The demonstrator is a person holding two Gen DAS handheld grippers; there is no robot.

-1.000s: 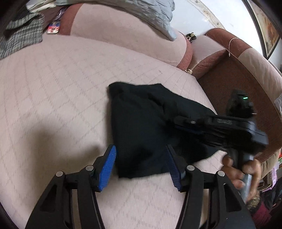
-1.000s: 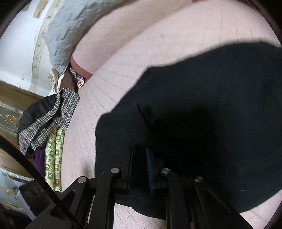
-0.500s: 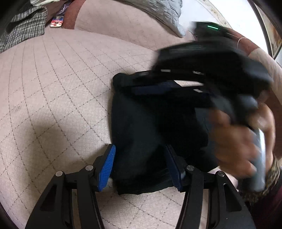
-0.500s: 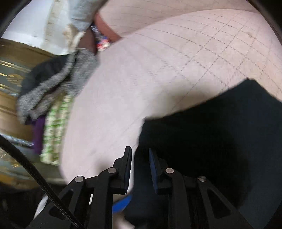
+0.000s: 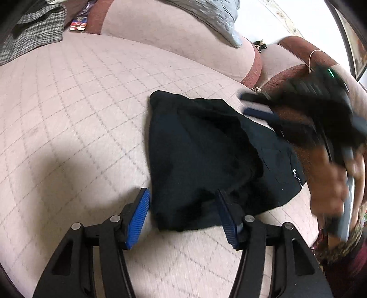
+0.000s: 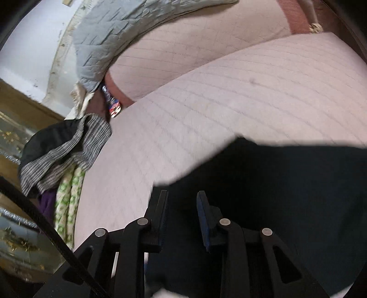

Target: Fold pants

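Note:
The black pants (image 5: 206, 160) lie folded into a compact bundle on the pink quilted sofa seat (image 5: 80, 110). My left gripper (image 5: 183, 217) is open, its blue pads either side of the bundle's near edge, holding nothing. My right gripper (image 5: 259, 107) shows blurred at the right of the left wrist view, above the pants' far right side. In the right wrist view the right gripper (image 6: 181, 217) is open with a gap between its pads, over the pants (image 6: 286, 194). No cloth is held between the pads.
A grey quilted blanket (image 5: 211, 16) lies over the sofa back. A pile of checked and green clothes (image 6: 64, 160) sits at the seat's far end. A small colourful packet (image 5: 79, 23) lies by the backrest. The brown armrest (image 5: 293, 75) is at right.
My right gripper was shut on the pants, carried cloth across the bundle, then opened, let go and drew back right. The left gripper stayed open at the near edge.

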